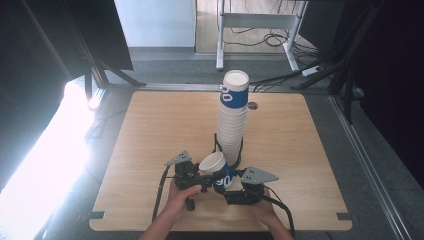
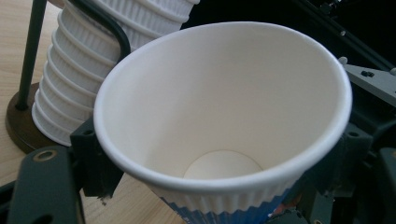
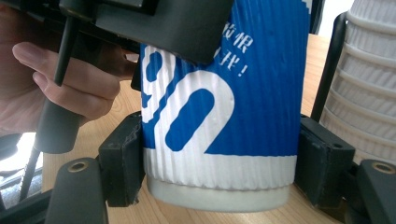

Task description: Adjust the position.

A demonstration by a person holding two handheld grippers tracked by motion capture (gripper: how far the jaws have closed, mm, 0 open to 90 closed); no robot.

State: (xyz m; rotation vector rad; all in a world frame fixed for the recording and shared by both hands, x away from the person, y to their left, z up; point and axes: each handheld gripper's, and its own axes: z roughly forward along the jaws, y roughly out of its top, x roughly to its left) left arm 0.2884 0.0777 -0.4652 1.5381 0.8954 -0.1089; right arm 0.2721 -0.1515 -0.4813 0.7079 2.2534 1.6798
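Observation:
A single blue-and-white ribbed paper cup point(image 1: 215, 163) stands tilted near the table's front, held between both grippers. My left gripper point(image 1: 209, 176) comes in from the left. In the left gripper view its pads point(image 2: 95, 161) press on the cup point(image 2: 224, 107) just under the rim, so my left gripper point(image 2: 219, 161) is shut on it. My right gripper point(image 1: 229, 186) comes from the right and lower down. Its pads point(image 3: 122, 158) clamp the cup point(image 3: 224, 102) near its base, so my right gripper point(image 3: 222, 161) is shut too. The cup's inside is empty.
A tall stack of upside-down cups point(image 1: 233, 117) stands in a black wire holder point(image 1: 240, 156) just behind the held cup; stack point(image 2: 70, 88) and stack point(image 3: 366, 93) show close by. The wooden table point(image 1: 160, 125) has a cable hole point(image 1: 252, 106) at the back. A hand point(image 3: 70, 88) grips the left gripper's handle.

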